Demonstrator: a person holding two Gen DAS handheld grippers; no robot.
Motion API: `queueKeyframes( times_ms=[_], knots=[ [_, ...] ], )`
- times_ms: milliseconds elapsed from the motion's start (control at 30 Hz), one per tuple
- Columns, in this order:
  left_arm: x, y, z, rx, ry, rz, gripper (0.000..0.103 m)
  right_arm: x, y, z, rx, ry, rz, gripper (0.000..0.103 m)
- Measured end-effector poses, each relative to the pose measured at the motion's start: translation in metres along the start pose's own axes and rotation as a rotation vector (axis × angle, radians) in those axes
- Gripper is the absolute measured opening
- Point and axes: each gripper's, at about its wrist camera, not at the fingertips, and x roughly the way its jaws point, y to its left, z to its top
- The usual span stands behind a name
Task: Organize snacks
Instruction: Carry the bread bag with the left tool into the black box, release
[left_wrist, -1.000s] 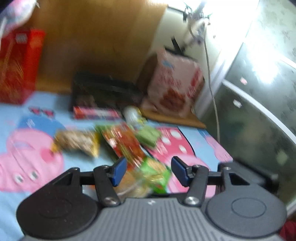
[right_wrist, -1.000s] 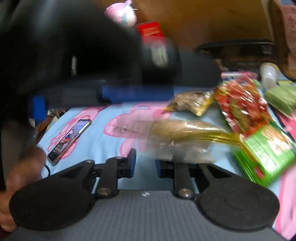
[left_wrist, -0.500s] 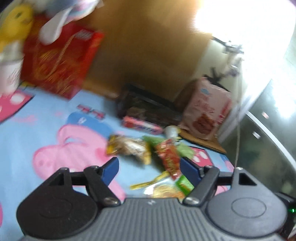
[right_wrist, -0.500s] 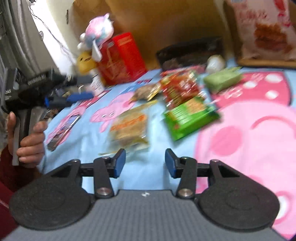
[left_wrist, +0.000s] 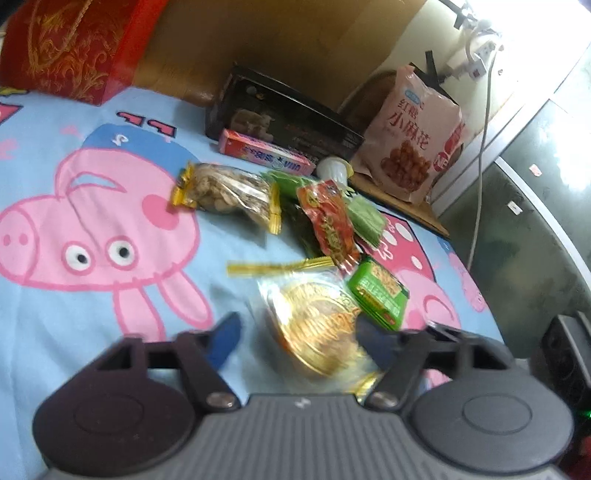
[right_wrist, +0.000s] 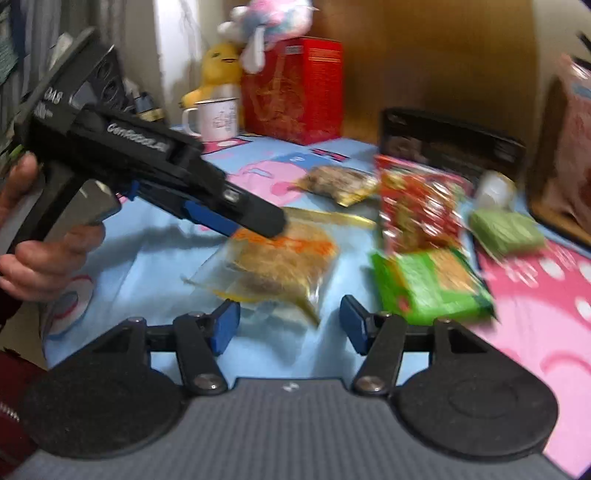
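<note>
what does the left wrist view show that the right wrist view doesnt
Only the left wrist view shows the pink biscuit box in front of the black tray, the white cable and the print on the big pink snack bag.

Only the right wrist view shows the white mug, the yellow plush and the left gripper from outside, hovering over the clear gold-edged packet.

Both show that packet, the green packet, the red packet, the nut bag and the red box.
</note>
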Motion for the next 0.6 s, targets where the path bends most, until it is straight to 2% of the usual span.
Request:
queueKeyframes(
  times_ms=[100, 200, 333, 467, 533, 567, 600],
  knots=[
    [0.000, -0.002, 0.006, -0.003, -0.016, 0.056, 0.049, 0.011, 0.011, 0.007, -0.063, -0.029, -0.022, 0.057],
    [-0.005, -0.007, 0.025, 0.018, -0.057, 0.054, 0.049, 0.011, 0.006, 0.016, -0.050, -0.088, -0.046, 0.054],
    [-0.008, -0.024, 0.071, 0.072, -0.125, 0.024, 0.049, 0.004, -0.020, 0.046, -0.005, -0.202, -0.078, 0.053],
    [0.013, -0.048, 0.128, 0.164, -0.203, 0.041, 0.050, 0.012, -0.057, 0.087, 0.010, -0.276, -0.146, 0.053],
    [0.033, -0.056, 0.161, 0.197, -0.232, 0.057, 0.055, 0.023, -0.083, 0.111, 0.035, -0.301, -0.180, 0.053],
    [0.046, -0.058, 0.175, 0.206, -0.241, 0.062, 0.063, 0.029, -0.094, 0.119, 0.050, -0.307, -0.192, 0.053],
    [0.057, -0.058, 0.185, 0.210, -0.241, 0.064, 0.068, 0.038, -0.108, 0.129, 0.065, -0.318, -0.214, 0.053]
  ],
)
